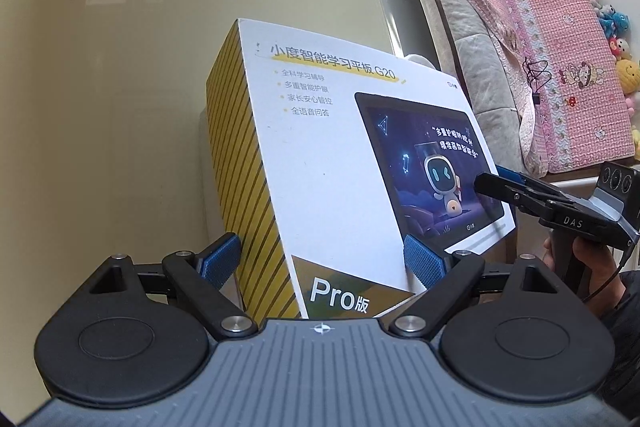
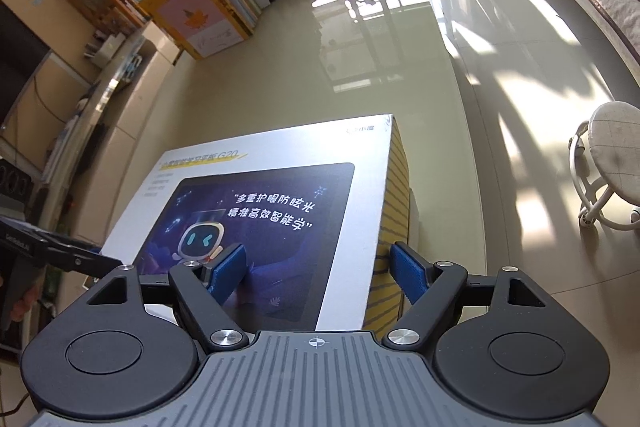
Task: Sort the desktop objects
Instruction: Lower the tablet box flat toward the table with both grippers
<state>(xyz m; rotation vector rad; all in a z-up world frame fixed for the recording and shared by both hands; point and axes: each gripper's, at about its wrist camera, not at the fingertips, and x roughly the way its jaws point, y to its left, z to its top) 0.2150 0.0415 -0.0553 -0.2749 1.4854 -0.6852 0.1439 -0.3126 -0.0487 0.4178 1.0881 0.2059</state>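
Note:
A large white tablet box (image 1: 320, 163) with yellow striped sides is held up over the glossy floor, its printed face showing a tablet and a cartoon robot. My left gripper (image 1: 322, 263) is shut on its near corner, one blue pad (image 1: 422, 261) on the printed face and the other behind the striped side. My right gripper (image 2: 318, 269) clamps the opposite end of the box (image 2: 280, 155) the same way. Each gripper shows in the other's view: the right gripper (image 1: 496, 183) at the box's right edge, the left gripper (image 2: 92, 261) at its left edge.
A hand (image 1: 592, 267) holds the right gripper's handle. Books and a leaf-printed box (image 2: 196, 15) line the wall at left. A white stool (image 2: 612, 163) stands at right. A pink-covered sofa (image 1: 540, 7) with plush toys (image 1: 616, 27) lies beyond. Tiled floor (image 2: 360, 67) spreads between them.

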